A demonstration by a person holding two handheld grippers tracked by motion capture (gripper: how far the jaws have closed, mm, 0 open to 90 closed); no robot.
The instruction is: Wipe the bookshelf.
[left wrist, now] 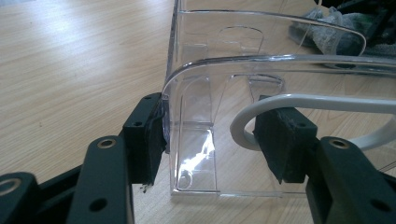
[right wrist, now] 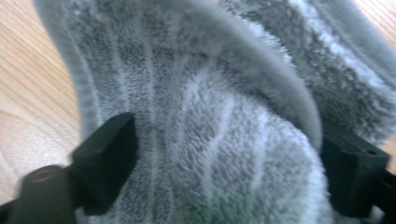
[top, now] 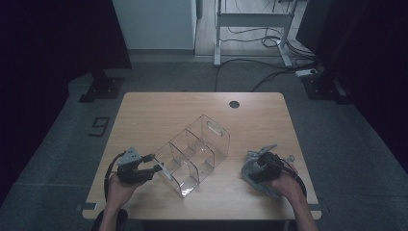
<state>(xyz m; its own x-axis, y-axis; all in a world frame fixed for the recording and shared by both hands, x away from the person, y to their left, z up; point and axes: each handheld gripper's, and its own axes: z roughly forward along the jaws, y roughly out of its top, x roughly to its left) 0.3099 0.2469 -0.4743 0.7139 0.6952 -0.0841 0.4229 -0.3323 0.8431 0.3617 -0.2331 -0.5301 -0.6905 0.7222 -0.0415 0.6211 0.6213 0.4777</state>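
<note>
Left gripper (top: 153,168): near the front left edge of the table, jaws part-way apart and straddling the near end wall of the organizer (top: 192,154); in the left gripper view one pad (left wrist: 152,140) lies against the outside of the wall, the other sits inside. It appears to be steadying the box.
Right gripper (top: 257,166): front right, jaws spread to either side of the sock (top: 255,175), its pile bulging up between them; the pads do not look squeezed in yet.
Sock: lies flat on the table (top: 159,110) at the right, well apart from the organizer.
Progress: early, I judge. All compartments look empty; the sock has yet to be gripped, lifted and dropped into one.
Organizer: clear hard plastic, long box set diagonally in the middle, rounded rim, cross dividers, a handle slot cut in the far end wall.
Sock texture: soft fuzzy grey fleece with paler stripes, folded over itself.
Table: pale wood grain, smooth, rounded corners, a dark cable hole (top: 234,104) near the far edge.
</note>
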